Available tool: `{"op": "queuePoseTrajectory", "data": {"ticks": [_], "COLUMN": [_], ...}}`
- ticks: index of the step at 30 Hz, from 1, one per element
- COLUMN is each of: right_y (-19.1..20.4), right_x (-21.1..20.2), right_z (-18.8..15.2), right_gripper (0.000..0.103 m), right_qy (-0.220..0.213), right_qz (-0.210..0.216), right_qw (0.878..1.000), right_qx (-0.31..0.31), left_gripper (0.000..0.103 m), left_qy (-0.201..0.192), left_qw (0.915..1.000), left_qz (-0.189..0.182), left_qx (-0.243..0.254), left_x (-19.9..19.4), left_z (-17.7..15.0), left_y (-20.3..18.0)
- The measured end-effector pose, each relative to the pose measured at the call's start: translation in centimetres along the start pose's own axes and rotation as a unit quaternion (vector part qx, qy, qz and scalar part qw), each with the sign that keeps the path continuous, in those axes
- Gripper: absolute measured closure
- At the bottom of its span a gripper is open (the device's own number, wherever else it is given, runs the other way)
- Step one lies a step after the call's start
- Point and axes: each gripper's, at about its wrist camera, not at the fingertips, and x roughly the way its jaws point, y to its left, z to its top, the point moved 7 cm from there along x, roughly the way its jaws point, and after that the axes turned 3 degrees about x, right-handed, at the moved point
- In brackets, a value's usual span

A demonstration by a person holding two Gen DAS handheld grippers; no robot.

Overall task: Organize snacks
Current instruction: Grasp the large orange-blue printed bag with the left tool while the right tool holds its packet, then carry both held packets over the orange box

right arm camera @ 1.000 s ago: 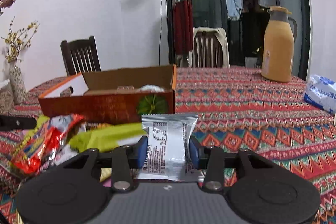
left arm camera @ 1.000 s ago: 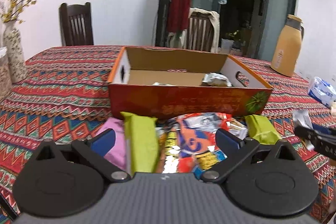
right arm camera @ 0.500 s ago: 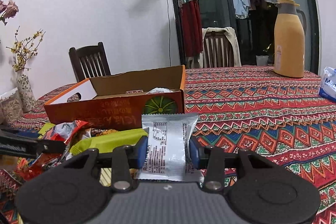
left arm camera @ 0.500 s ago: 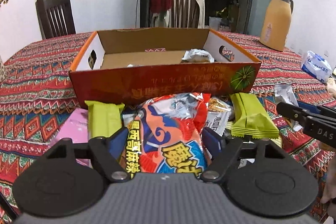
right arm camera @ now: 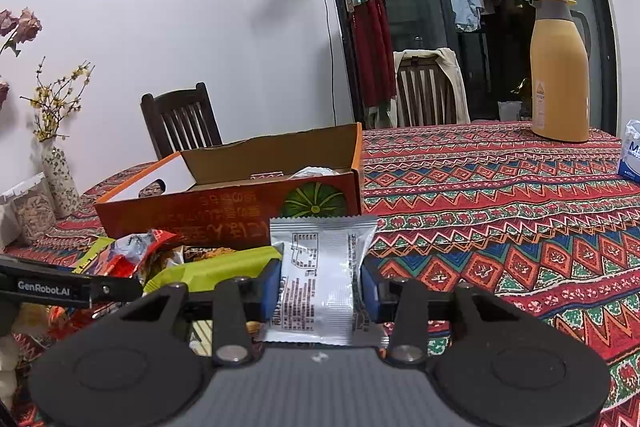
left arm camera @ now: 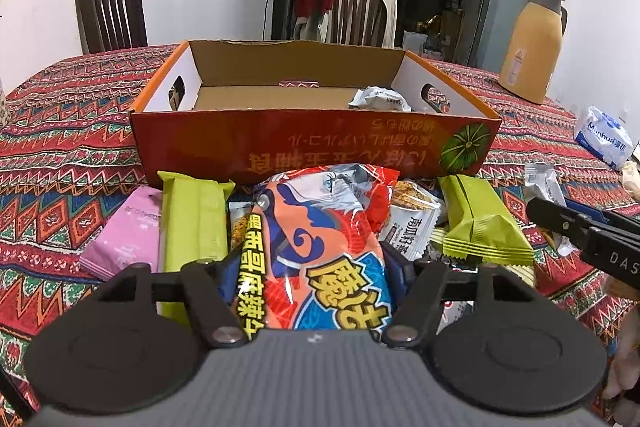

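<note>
A patterned red tablecloth (left arm camera: 72, 147) is covering the dining table, with dark wooden chairs standing behind it against the white wall. Over on the left, a vase of yellow blossoms (right arm camera: 60, 163) is sitting at the table's edge. Moving along, the orange cardboard box (left arm camera: 312, 147) is lying open in the middle, and a white wrapped snack (left arm camera: 378, 99) is resting inside it, toward its right end. In front of the box the snack pile is spreading across the cloth: a pink packet (left arm camera: 128, 231) at the far left, a green wrapper (left arm camera: 192, 223) just beside it, then the big red-and-blue snack bag (left arm camera: 320, 247) in the centre. The left gripper (left arm camera: 312, 267) is pinching that bag now, both blue pads pressed against its sides, the bag's top leaning toward the box's front wall. Right of it, a white sachet with dark print (left arm camera: 412, 227) is peeking out, and another green wrapper (left arm camera: 480, 227) is lying over the heap. Further right, the right gripper (right arm camera: 320, 287) is clamping a silver sachet (right arm camera: 320, 267) upright between its pads, held near the box's right front corner. At the far right, a mustard thermos jug (right arm camera: 560, 75) is standing on the cloth, and a white-and-blue tissue pack (left arm camera: 604, 135) is lying near the edge.
</note>
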Motion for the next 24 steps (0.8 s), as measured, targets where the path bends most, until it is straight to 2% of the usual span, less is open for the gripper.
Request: {"op": "queuePoseTrajectory", "data": {"ticks": [13,24], "right_y": [0.9,3.6], "right_x": [-0.1,-0.9], "right_z": [0.3,5.1], "right_gripper": [0.062,0.062], "right_qy": [-0.007,-0.065], "right_qz": [-0.008,-0.002], "right_qw": [1.000,0.996], "right_qx": [-0.021,-0.054], "left_gripper": [0.037,0.037], "left_qy": [-0.050,-0.122], "left_qw": [0.9987,0.9924], "left_qz": [0.007,0.011], "left_qx": [-0.002,0.015], "left_x": [-2.4,-4.5], "left_z": [1.4,6.2], "left_y": [0.7,0.8]}}
